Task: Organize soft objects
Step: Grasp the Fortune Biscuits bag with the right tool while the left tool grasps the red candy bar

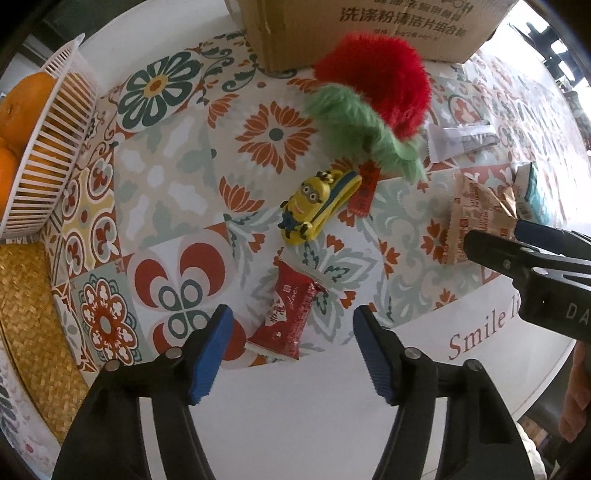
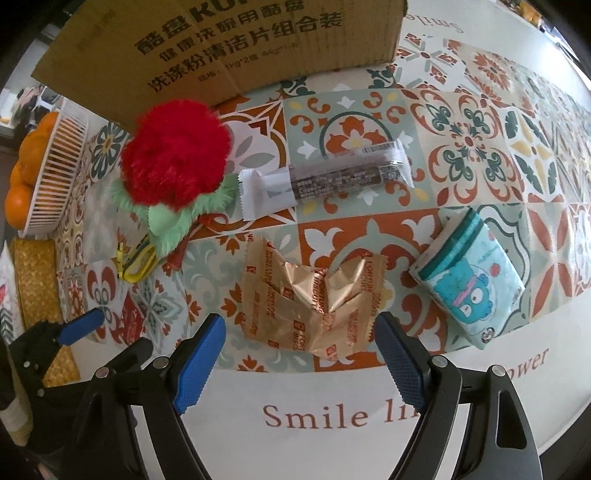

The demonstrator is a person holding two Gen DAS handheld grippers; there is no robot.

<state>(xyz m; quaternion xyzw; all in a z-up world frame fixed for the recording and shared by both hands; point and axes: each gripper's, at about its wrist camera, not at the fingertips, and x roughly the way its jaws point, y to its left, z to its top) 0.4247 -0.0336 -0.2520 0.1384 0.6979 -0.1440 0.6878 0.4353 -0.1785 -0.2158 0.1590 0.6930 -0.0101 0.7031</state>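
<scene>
Red plush flower (image 1: 373, 85) with green furry leaves, a soft item to sort, sits at 1 o'clock in the left wrist view, just in front of the cardboard box (image 1: 369, 29); in the right wrist view it is at 10 o'clock, touching the white end of a dark snack bar (image 2: 325, 177). Tissue pack (image 2: 469, 280) with a blue cartoon face, also soft, lies at 3 o'clock in the right view, well apart from the flower.

Nearer items: red snack packet (image 1: 284, 314) right ahead of the left gripper (image 1: 291, 354), between its fingers' line but not touched. Yellow Minion clip (image 1: 314, 206) at centre, beside a small red tag (image 1: 364, 192). Gold crumpled biscuit wrapper (image 2: 314, 299) directly ahead of the right gripper (image 2: 301, 354).

Both grippers spread wide, holding nothing.

Outward: white slatted basket (image 1: 51, 147) with oranges (image 1: 26, 107) at 9 o'clock, woven straw mat (image 1: 33, 317) at 8 o'clock, patterned tablecloth (image 1: 166, 177) under all.

Step, judged: no grasp started. Likely first pick is the wrapper or the packet. To do it well: lower with the jaws straddling the item, close on its bulk rather than a thin edge, lift straight. For the flower, pinch the red pile centrally; fur compresses, so close fully. Keep the two grippers apart, they sit close here.
</scene>
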